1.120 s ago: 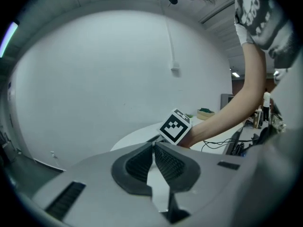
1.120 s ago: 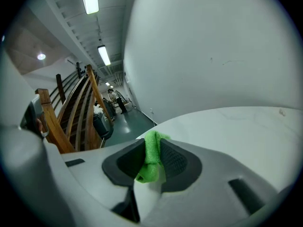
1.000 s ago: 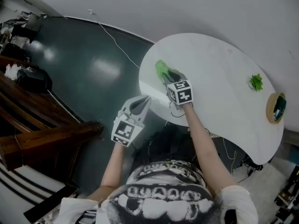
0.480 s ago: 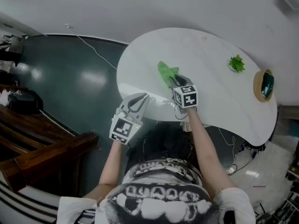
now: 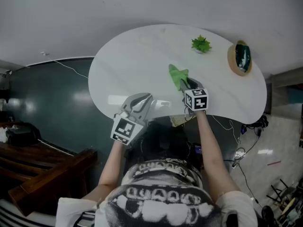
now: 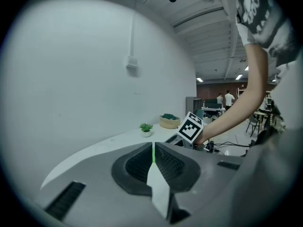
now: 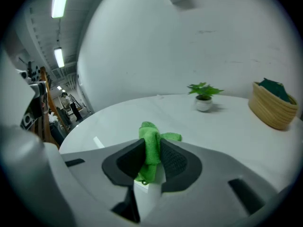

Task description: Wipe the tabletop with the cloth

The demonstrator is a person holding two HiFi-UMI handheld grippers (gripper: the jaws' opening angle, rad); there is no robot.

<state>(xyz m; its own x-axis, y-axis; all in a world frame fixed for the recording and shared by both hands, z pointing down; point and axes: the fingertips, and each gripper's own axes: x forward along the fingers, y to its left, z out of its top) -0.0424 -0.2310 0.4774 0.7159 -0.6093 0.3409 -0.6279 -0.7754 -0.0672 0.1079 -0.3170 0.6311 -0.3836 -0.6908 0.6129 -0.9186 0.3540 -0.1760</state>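
Note:
A bright green cloth (image 5: 178,76) (image 7: 150,148) lies bunched on the white oval tabletop (image 5: 137,60), clamped between the jaws of my right gripper (image 5: 185,84) (image 7: 151,160). That gripper is shut on the cloth and rests near the table's near edge, right of centre. My left gripper (image 5: 140,104) (image 6: 153,157) hovers at the near edge to the left, jaws pressed together with nothing held. In the left gripper view the right gripper's marker cube (image 6: 191,126) shows beyond the jaws.
A small potted plant (image 5: 201,44) (image 7: 204,96) and a woven basket (image 5: 239,57) (image 7: 273,103) with dark contents stand at the far right of the table. A white wall runs behind. Cables (image 5: 239,131) hang below the right edge; dark floor lies left.
My right gripper has carried the cloth rightward across the tabletop, toward the plant and basket. My head has turned too. The left gripper stays at the near edge.

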